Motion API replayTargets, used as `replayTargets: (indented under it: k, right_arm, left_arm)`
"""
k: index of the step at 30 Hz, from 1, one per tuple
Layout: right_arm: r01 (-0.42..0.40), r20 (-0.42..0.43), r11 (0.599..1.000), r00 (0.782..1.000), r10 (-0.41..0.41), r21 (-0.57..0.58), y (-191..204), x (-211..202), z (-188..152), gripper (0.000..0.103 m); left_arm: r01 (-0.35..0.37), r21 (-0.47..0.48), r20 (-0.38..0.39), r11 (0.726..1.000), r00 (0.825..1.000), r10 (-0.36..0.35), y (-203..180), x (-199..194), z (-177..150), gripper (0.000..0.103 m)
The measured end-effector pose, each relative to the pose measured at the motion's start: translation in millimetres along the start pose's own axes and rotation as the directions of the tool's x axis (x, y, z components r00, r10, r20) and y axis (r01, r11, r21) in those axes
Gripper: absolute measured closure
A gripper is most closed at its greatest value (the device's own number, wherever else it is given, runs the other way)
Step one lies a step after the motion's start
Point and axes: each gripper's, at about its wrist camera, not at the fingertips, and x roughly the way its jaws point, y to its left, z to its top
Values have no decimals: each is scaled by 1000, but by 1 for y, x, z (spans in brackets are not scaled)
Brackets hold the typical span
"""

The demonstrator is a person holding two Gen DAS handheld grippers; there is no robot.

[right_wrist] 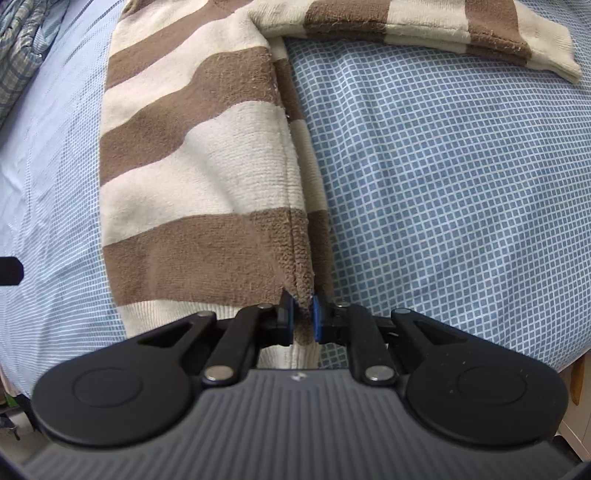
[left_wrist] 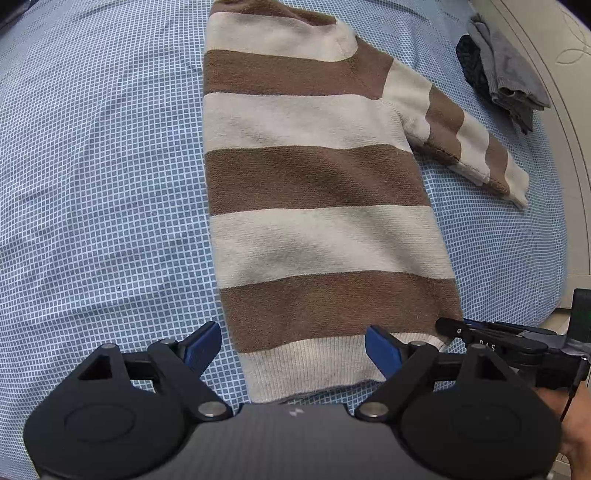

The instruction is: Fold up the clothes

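Observation:
A brown and cream striped sweater [left_wrist: 314,177] lies flat on the bed, its left side folded in, its right sleeve [left_wrist: 465,136] stretched out to the right. My left gripper [left_wrist: 293,349] is open, its blue pads either side of the cream hem, just above it. My right gripper [right_wrist: 303,319] is shut on the sweater's right bottom corner [right_wrist: 303,291], pinching the brown side seam near the hem. It shows in the left wrist view [left_wrist: 480,338] at the sweater's lower right edge. The sleeve also shows in the right wrist view [right_wrist: 424,26].
The bed has a blue checked sheet [left_wrist: 103,166]. A small pile of grey and dark clothes [left_wrist: 498,74] lies at the far right near the white bed frame [left_wrist: 554,55]. A crumpled plaid cloth [right_wrist: 18,48] lies at the far left.

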Motion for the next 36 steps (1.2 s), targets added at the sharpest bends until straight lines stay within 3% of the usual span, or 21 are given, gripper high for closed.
replayTargets:
  k: [5,10,11,12,14,19,23,25,28,30,33,36]
  right_arm:
    - [72,-85,992,993,-81,-100,8,46,7,90]
    - [89,-127,995,988,-93,-40,1,69,16,84]
    - [92,-130,995,987,-96,-40,0,69,16,79]
    - [105,-131,993,985,-111,-48,-2,66,16,67]
    - [135,-132,989,981,-143,-67,-8,55,14,60]
    - [126,-97,988,986,-134,-86,2,19,1,60]
    - [-4,-85,996,996,-4,-93,28,9,-8,60]
    - [4,-103,995,995,-15,-102,27,26,-10,61]
    - [88,-141,990,985,-104,-115,28,47,-18,61]
    - [76,-170,994,981,-89,-82,19,57,-23,61]
    - [112,-201,988,971,-131,-103,6,70,-34,60]
    - [71,-193,997,978,-76,-33,-10,68,-37,59]
  left_arm:
    - [-6,3,-27,1000,1000,6,-7,13,-4,16]
    - [13,8,-28,1000,1000,-13,-16,14,-12,16]
    - [10,12,-33,1000,999,-10,-17,15,-13,16]
    - [8,12,-40,1000,999,-7,-17,19,-14,16]
    - [14,10,-53,1000,999,-13,-19,25,-15,16]
    - [41,14,-53,999,998,-41,-25,29,-15,16]
    - [50,14,-51,999,997,-49,-28,29,-12,16]
    - [54,15,-48,998,997,-53,-30,29,-11,16]
    - [49,25,-40,998,998,-48,-35,29,-9,16]
    - [51,31,-37,998,998,-50,-36,28,-11,16]
    - [51,33,-46,998,998,-49,-36,30,-13,16]
    - [49,33,-54,998,997,-47,-38,34,-14,16]
